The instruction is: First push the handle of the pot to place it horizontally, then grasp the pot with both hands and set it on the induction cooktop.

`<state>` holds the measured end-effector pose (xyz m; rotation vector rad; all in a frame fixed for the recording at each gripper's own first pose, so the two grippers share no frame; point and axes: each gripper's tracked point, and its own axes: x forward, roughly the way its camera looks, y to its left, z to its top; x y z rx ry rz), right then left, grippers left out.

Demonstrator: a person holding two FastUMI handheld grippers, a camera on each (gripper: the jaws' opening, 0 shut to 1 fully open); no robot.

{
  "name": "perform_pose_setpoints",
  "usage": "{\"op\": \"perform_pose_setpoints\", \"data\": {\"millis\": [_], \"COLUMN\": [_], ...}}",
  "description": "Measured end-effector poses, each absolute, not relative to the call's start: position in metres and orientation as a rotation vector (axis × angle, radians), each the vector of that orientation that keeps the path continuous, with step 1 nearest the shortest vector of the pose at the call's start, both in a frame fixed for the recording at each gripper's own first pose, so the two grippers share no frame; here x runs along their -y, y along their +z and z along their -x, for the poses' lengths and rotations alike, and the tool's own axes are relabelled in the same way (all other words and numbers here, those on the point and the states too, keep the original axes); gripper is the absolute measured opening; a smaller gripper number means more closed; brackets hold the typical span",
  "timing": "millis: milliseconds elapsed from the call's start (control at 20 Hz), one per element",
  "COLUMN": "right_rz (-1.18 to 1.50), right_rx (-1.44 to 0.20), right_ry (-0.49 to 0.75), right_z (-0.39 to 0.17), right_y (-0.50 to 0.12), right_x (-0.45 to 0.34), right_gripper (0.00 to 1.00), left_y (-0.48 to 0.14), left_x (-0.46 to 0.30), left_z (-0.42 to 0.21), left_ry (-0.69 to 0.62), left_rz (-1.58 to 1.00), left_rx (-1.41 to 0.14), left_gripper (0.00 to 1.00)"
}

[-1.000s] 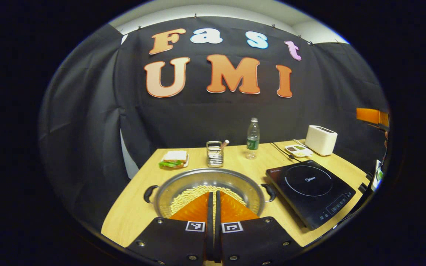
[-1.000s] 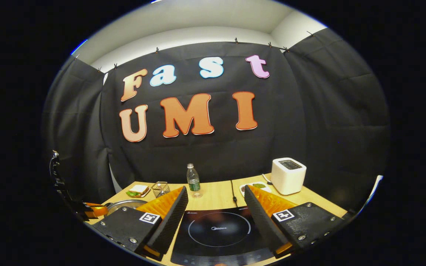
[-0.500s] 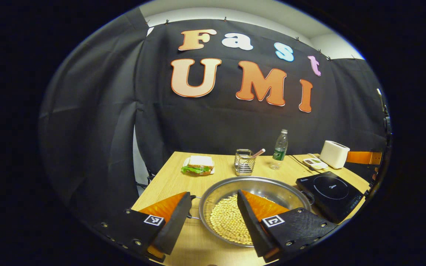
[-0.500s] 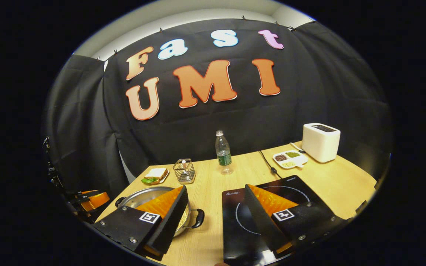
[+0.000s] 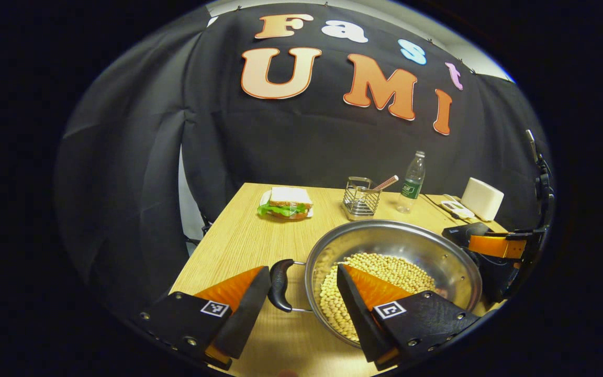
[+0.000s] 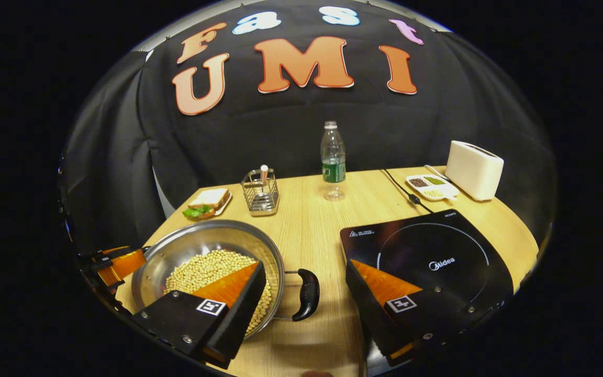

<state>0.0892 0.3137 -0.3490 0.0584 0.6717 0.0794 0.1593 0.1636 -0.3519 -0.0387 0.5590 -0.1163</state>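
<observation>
Left gripper (image 5: pixel 301 309) gapes wide around the pot's (image 5: pixel 411 246) left handle (image 5: pixel 279 285), gripping nothing; right gripper (image 6: pixel 306 309) likewise straddles the right handle (image 6: pixel 306 293). Pot sits on the desk (image 6: pixel 312 220) beside the induction cooktop (image 6: pixel 427 256)

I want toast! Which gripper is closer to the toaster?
Right. The right gripper sits by the cooktop, on the toaster's side; the left gripper is across the pot.
</observation>
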Motion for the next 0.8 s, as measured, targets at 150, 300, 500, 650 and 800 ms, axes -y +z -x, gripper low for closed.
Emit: {"op": "perform_pose_setpoints", "data": {"millis": [150, 300, 500, 650, 800], "right_rz": [-0.051, -0.059, -0.073, -0.075, -0.102], "right_rx": [-0.717, -0.739, -0.798, -0.786, -0.795], "right_ry": [0.069, 0.074, 0.11, 0.116, 0.117], "right_z": [-0.092, -0.096, -0.092, -0.096, -0.098], "right_y": [-0.369, -0.379, -0.396, -0.397, -0.395], "right_x": [-0.314, -0.318, -0.33, -0.33, -0.327], "right_gripper": [0.96, 0.96, 0.94, 0.61, 0.55], "left_y": [-0.367, -0.375, -0.398, -0.396, -0.397], "left_x": [-0.176, -0.171, -0.17, -0.172, -0.168], "left_z": [-0.159, -0.162, -0.166, -0.166, -0.16], "left_ry": [-0.087, -0.104, -0.115, -0.067, -0.027], "left_rz": [-0.018, 0.026, 0.036, 0.089, 0.088], "left_rx": [-0.62, -0.626, -0.681, -0.709, -0.732], "left_gripper": [0.83, 0.84, 0.83, 0.66, 0.51]}}
